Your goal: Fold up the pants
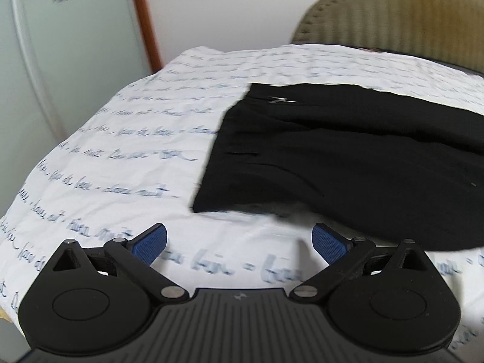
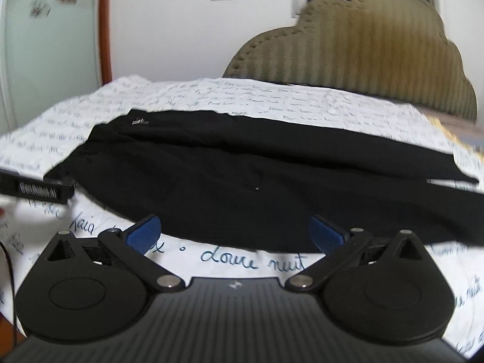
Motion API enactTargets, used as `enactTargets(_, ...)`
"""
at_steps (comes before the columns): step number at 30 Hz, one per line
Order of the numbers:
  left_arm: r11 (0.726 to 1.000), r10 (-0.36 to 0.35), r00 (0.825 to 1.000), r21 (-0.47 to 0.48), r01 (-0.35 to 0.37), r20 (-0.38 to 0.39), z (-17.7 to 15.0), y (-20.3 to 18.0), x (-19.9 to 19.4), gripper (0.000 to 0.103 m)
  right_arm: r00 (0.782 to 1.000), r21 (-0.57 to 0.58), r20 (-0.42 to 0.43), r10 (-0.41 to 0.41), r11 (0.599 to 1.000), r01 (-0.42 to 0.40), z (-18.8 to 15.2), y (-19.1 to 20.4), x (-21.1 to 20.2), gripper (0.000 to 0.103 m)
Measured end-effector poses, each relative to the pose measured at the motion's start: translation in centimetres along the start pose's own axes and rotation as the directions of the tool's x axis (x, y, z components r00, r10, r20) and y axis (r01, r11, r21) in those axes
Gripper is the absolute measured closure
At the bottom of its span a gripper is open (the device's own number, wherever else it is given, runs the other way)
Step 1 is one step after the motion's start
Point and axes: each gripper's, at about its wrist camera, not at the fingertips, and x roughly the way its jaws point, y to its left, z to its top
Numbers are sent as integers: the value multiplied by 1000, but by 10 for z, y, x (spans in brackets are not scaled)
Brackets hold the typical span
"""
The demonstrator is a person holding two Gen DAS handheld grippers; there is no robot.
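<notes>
Black pants (image 1: pixel 348 157) lie flat on a white bedsheet with blue handwriting (image 1: pixel 121 157), waistband end to the left with a small silver logo. In the right wrist view the pants (image 2: pixel 242 175) stretch across the bed from left to right. My left gripper (image 1: pixel 239 242) is open and empty, hovering just in front of the near left corner of the pants. My right gripper (image 2: pixel 234 233) is open and empty, just short of the pants' near edge at their middle.
A ribbed tan headboard (image 2: pixel 363 45) stands behind the bed. A glass door with an orange frame (image 1: pixel 142 15) is at the left. The other gripper's black body (image 2: pixel 39 190) shows at the left of the right wrist view.
</notes>
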Motion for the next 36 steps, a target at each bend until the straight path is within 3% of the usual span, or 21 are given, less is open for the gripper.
enactTargets(2, 1000, 8, 1000, -14, -8, -2, 3, 8, 5, 0, 1000, -24, -13, 3, 1000, -3, 3, 7, 5, 0)
enactTargets(8, 999, 7, 1000, -35, -8, -27, 21, 17, 24, 0, 992, -22, -21, 122, 992, -123, 20, 10, 18, 0)
enactTargets(14, 1000, -13, 1000, -2, 13, -24, 52, 24, 42, 0, 984, -126, 34, 172, 978, -167, 60, 5, 39, 0)
enactTargets(18, 998, -46, 999, 47, 45, 10, 92, 36, 59, 0, 967, -273, 39, 251, 934, -231, 97, -3, 70, 0)
enactTargets(23, 986, -105, 994, 129, 101, 25, 148, 46, 96, 0, 946, -351, -54, 320, 881, -319, 140, -25, 137, 0)
enactTargets(27, 950, -236, 971, 202, 238, -34, 180, 44, 141, 0, 936, -305, -81, 341, 886, -349, 170, -57, 188, 3)
enactTargets(32, 884, -399, 912, 223, 411, -99, 201, 30, 189, 0, 938, -260, -127, 323, 901, -346, 188, -90, 245, 5)
enactTargets(36, 849, -460, 883, 245, 468, -93, 212, 15, 224, 0, 915, -205, -211, 343, 900, -384, 194, -107, 289, 12)
